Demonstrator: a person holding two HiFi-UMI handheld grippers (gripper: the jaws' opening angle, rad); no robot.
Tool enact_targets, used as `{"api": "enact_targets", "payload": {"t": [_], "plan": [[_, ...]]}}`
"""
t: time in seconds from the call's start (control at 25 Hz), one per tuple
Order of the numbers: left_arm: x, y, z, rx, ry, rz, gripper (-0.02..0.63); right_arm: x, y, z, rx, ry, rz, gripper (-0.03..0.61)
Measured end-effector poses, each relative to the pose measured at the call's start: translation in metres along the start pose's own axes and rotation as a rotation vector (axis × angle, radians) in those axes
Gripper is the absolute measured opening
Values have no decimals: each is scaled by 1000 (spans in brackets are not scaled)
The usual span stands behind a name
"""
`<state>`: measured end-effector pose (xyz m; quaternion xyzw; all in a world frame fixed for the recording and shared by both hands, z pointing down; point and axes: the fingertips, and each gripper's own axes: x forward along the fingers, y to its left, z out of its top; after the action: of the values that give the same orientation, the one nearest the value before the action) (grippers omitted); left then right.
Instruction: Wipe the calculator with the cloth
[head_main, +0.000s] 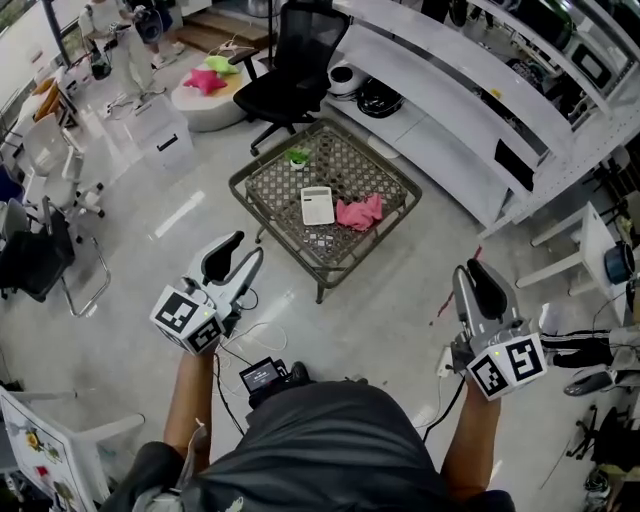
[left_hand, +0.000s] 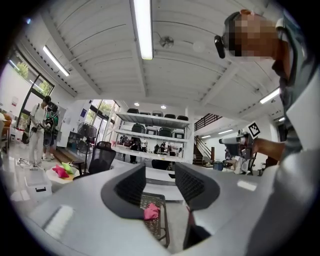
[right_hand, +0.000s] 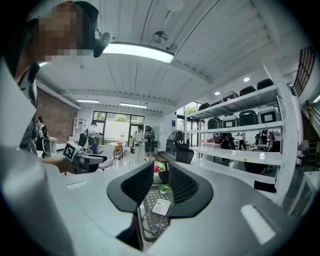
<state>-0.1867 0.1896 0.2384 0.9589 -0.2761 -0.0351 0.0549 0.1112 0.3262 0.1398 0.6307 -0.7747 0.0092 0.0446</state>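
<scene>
A white calculator (head_main: 317, 205) lies on a low lattice-topped table (head_main: 268, 179), with a crumpled pink cloth (head_main: 359, 212) just to its right. Both grippers are held level, well short of the table and over the floor. My left gripper (head_main: 235, 255) is open and empty; in the left gripper view (left_hand: 159, 170) the cloth (left_hand: 151, 211) shows below the gap between its jaws. My right gripper (head_main: 480, 280) has only a narrow gap between its pads and holds nothing; in the right gripper view (right_hand: 160, 167) the calculator (right_hand: 161, 206) lies far beyond it.
A small green plant (head_main: 298, 155) stands on the table's far side. A black office chair (head_main: 290, 60) is behind the table, long white shelving (head_main: 450, 110) runs along the right, and a white stool (head_main: 590, 240) stands at the right. Cables lie on the floor by my feet.
</scene>
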Motion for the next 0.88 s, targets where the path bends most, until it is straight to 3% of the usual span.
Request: {"api": "enact_targets", "payload": {"t": [0.24,0.52,0.72,0.88], "plan": [[1,10,-8,-9,-9,-8,192,12,6,2,-2,1,-1,72],[15,2,-15,-13,19,0,192,17,-21,-9,50,-2,-14,73],[24,-1,-10,-38,37,70,192,38,-46,-23,85,1,37,72],[29,-1,-17,12,70,115,192,59,-67,-30,111,-2,94,72]]}}
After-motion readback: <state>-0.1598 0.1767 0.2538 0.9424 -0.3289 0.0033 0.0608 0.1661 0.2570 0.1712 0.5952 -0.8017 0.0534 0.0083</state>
